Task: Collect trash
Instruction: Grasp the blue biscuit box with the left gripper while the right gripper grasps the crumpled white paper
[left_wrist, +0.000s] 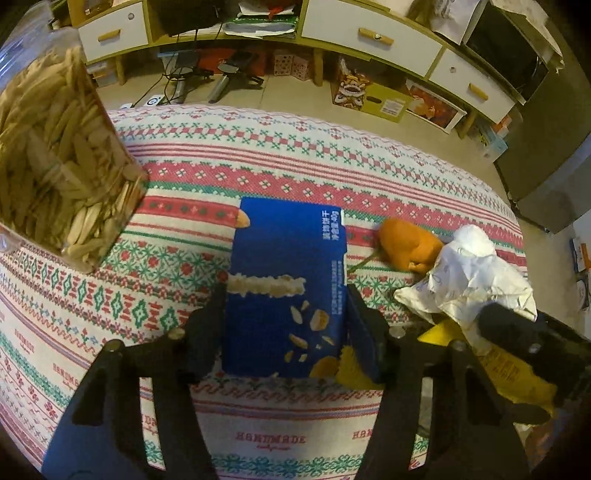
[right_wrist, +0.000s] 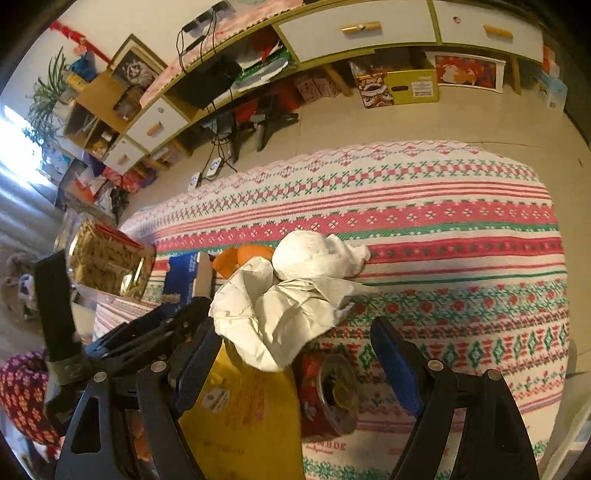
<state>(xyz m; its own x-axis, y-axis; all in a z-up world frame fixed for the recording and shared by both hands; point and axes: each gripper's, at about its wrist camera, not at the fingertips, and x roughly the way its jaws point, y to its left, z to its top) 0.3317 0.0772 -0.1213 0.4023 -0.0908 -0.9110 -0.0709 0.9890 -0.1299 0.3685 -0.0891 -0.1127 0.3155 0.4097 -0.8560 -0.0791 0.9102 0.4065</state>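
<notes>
A blue snack box lies on the patterned tablecloth, and my left gripper is shut on its near end, a finger against each long side. To its right are orange peel and crumpled white paper. In the right wrist view my right gripper stands open above a red can lying on its side and a yellow packet. The crumpled paper and a white tissue wad lie just beyond its fingers. Neither finger touches anything.
A clear jar of pale seeds stands at the left of the table. Beyond the table's far edge are the floor, a cabinet with white drawers and a yellow carton. A patterned sleeve shows at the lower left.
</notes>
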